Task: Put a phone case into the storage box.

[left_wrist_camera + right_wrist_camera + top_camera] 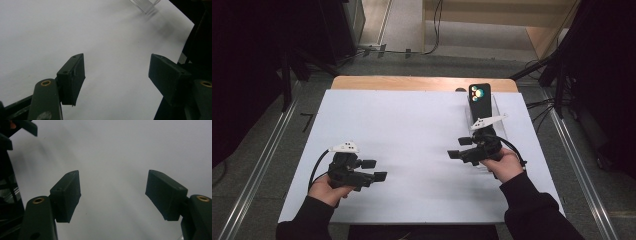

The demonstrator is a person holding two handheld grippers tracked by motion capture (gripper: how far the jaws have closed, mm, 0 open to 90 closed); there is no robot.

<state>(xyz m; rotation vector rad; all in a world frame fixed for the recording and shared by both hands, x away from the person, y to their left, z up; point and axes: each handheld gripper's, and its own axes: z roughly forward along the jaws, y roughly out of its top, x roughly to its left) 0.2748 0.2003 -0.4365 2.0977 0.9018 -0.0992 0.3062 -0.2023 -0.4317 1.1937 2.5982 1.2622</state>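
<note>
My left gripper (376, 169) lies low over the white tabletop (412, 125) at the front left, held in a hand, its jaws pointing right. In the left gripper view its jaws (116, 72) stand apart with bare white surface between them. My right gripper (458, 148) is at the right, held in the other hand, jaws pointing left towards the middle. It is open too, with nothing between its pads (112, 192).
A black device with coloured round spots (479, 96) stands upright in a clear plastic holder (498, 107) at the back right, just behind my right gripper. A corner of that holder (146, 5) is in the left gripper view. Metal rails run along the floor on both sides.
</note>
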